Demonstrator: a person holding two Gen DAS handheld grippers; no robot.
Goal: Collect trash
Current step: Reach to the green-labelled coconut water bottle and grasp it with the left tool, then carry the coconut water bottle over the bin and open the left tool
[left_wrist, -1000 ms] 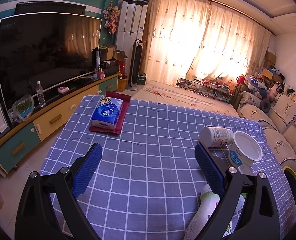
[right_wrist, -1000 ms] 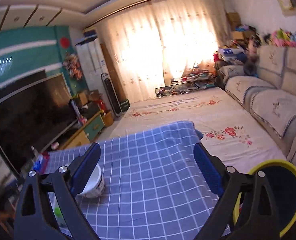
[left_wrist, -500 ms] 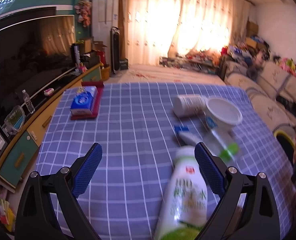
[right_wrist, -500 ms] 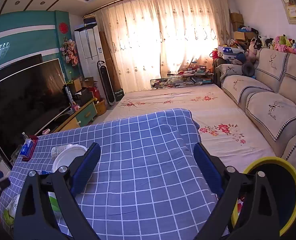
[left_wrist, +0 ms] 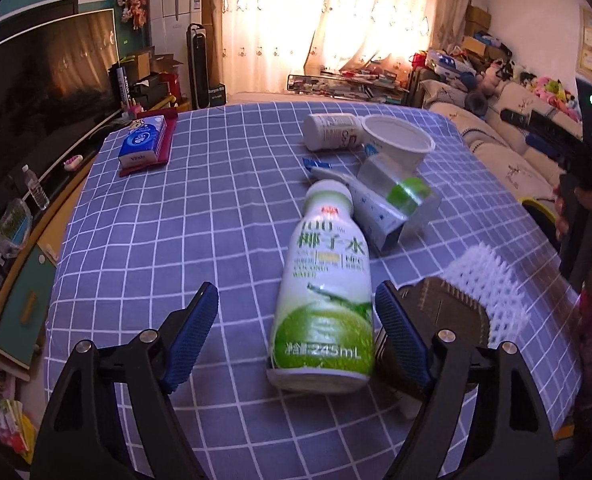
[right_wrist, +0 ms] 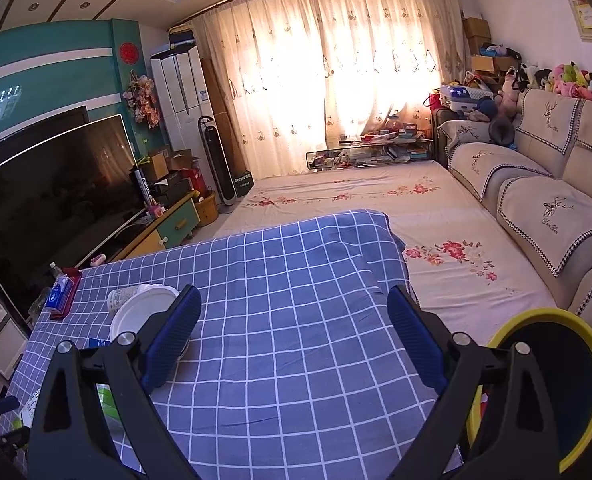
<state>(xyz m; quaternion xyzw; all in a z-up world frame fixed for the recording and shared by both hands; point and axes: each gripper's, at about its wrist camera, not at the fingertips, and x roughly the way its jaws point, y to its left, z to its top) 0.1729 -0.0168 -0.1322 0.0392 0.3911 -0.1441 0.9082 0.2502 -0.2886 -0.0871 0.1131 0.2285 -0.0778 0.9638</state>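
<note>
In the left wrist view a white and green coconut water bottle [left_wrist: 323, 292] lies on the blue checked tablecloth [left_wrist: 176, 232]. My left gripper [left_wrist: 296, 334] is open, its jaws either side of the bottle's base, not touching. Beyond lie a crushed carton [left_wrist: 375, 208], a clear plastic bottle with a green label [left_wrist: 399, 188], a white bowl [left_wrist: 399, 142], a white jar on its side [left_wrist: 331, 132] and white foam netting [left_wrist: 483, 292]. My right gripper [right_wrist: 294, 344] is open and empty above the cloth. A yellow-rimmed bin [right_wrist: 551, 364] stands at its right.
A tissue pack on a red tray [left_wrist: 146, 146] sits at the table's far left. A TV [left_wrist: 44, 92] and cabinet line the left wall. A sofa [right_wrist: 543, 200] runs along the right. The white bowl [right_wrist: 144, 312] also shows behind the right gripper's left finger.
My left gripper has pulled back and dropped lower, so the coconut water bottle now lies between its jaws. My right gripper has barely shifted over the cloth.
</note>
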